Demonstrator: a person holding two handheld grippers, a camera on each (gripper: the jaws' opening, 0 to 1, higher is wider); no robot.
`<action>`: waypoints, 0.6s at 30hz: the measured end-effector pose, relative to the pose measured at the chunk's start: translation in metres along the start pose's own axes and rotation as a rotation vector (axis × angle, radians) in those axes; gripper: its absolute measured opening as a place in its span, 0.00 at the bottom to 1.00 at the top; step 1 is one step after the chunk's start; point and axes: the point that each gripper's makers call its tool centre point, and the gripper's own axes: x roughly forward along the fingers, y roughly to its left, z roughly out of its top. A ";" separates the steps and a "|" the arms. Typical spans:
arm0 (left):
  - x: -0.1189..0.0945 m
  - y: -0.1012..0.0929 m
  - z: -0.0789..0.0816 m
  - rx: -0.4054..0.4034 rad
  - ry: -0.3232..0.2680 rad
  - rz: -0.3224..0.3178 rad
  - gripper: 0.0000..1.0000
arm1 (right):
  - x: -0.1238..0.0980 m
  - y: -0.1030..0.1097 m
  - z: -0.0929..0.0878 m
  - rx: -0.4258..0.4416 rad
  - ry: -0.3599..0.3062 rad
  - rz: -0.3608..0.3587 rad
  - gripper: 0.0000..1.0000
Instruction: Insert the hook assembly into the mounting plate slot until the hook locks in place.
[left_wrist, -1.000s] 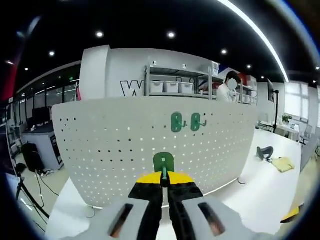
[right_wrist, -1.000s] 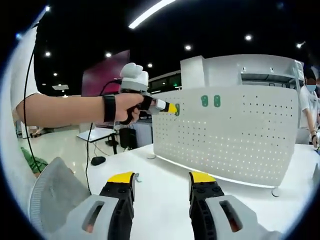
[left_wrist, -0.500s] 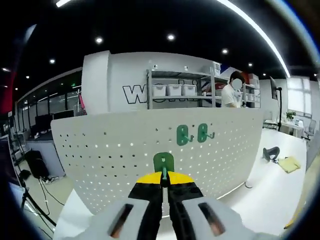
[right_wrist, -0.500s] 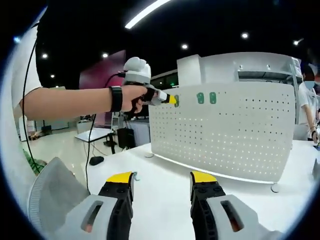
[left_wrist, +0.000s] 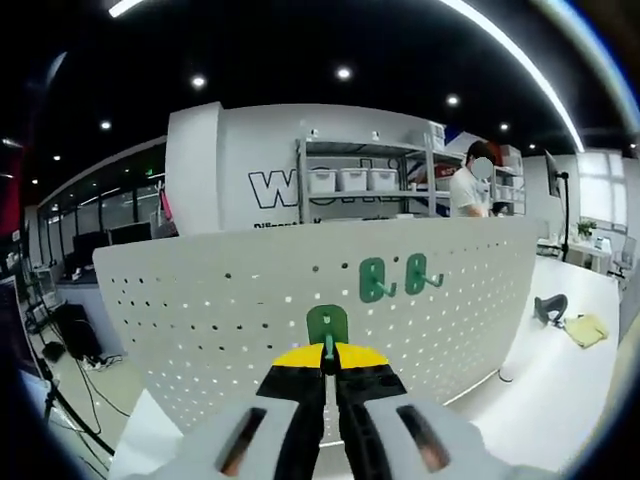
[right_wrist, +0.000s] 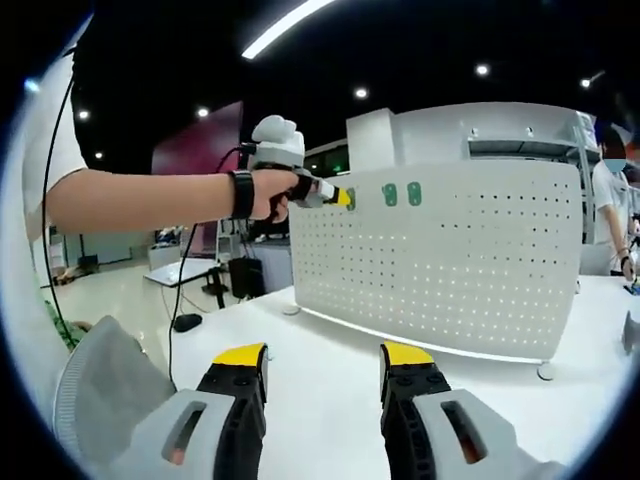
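In the left gripper view my left gripper (left_wrist: 328, 358) is shut on a green hook assembly (left_wrist: 327, 326), held up against the white perforated mounting plate (left_wrist: 220, 320). Two green hooks (left_wrist: 372, 279) (left_wrist: 416, 273) hang on the plate up and to the right of it. In the right gripper view the left gripper (right_wrist: 340, 197) is held by a person's hand near the plate's (right_wrist: 460, 270) upper left edge, left of the two mounted hooks (right_wrist: 391, 195). My right gripper (right_wrist: 324, 357) stands open low over the white table (right_wrist: 320, 335), nothing between its fingers.
The plate stands upright on the white table (left_wrist: 560, 360). A dark scanner-like object (left_wrist: 549, 307) and a yellow item (left_wrist: 585, 329) lie at the table's right. A person (left_wrist: 468, 186) stands by shelving (left_wrist: 350, 175) behind the plate. A person's arm (right_wrist: 140, 200) crosses the right gripper view.
The left gripper with the hook has drawn closer to the plate and shifted left of the mounted hooks. The right gripper stays open and hardly moved.
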 end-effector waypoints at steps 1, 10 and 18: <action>0.001 0.001 0.001 0.008 -0.002 0.005 0.02 | 0.000 0.000 0.000 0.002 0.001 0.000 0.45; 0.017 0.003 0.007 -0.005 0.003 0.009 0.02 | 0.000 -0.004 0.000 0.006 0.001 -0.005 0.45; 0.026 0.003 0.013 0.004 -0.001 0.018 0.02 | -0.002 -0.007 -0.001 0.020 0.002 -0.015 0.45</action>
